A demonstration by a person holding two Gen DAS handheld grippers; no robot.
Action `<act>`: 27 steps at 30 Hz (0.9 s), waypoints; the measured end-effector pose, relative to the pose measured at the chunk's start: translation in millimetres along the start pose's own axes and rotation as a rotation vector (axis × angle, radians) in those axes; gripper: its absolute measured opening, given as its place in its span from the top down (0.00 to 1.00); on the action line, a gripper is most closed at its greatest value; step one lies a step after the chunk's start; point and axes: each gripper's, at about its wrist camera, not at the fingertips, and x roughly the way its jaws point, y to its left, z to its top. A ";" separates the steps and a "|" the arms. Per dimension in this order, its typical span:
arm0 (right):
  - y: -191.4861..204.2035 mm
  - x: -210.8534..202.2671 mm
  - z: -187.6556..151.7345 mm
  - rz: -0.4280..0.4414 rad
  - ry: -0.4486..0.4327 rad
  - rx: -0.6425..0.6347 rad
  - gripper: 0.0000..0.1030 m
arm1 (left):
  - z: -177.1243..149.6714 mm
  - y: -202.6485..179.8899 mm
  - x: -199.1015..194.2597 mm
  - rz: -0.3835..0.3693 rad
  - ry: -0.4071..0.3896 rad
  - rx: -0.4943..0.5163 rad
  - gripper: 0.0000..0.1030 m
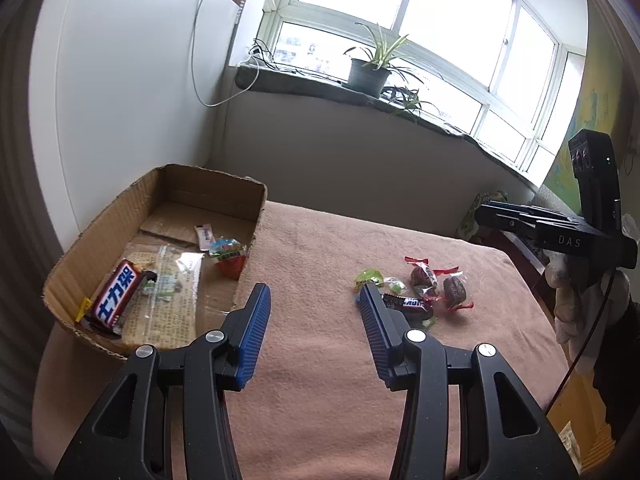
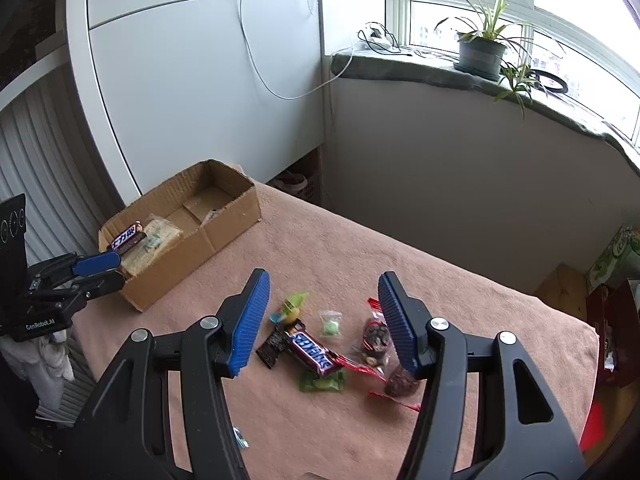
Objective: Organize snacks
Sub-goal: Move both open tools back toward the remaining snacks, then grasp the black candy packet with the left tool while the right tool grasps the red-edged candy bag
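Hovering with both claws spread and empty: right gripper (image 2: 320, 300) over loose snacks (image 2: 316, 354) mid-blanket (image 2: 480, 300), left gripper (image 1: 314, 300) beside the box (image 1: 224, 184) for drop-offs, I'd guess.

Daylight pours through the window (image 1: 408, 12), blown out white; the table (image 1: 320, 360) is evenly lit with soft shadows. Fisheye bending and dark vignetting mark the edges.

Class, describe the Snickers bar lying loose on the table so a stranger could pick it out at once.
Start at the cardboard box on the pink cloth, then look right to the loose cluster of sweets. The Snickers bar lies diagonally at its middle, partly over a green packet. It alone has a long brown wrapper with a blue and white logo.
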 end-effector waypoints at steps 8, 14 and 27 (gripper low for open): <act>-62.3 2.1 -54.2 -0.067 0.081 0.137 0.43 | -12.0 -34.9 28.5 -0.051 0.069 0.045 0.56; -87.2 16.3 -78.8 -0.087 0.126 0.244 0.43 | -20.9 -54.8 55.0 -0.073 0.126 0.071 0.56; -95.2 55.8 -91.6 -0.102 0.183 0.320 0.43 | -29.1 -78.8 112.1 -0.058 0.230 0.145 0.56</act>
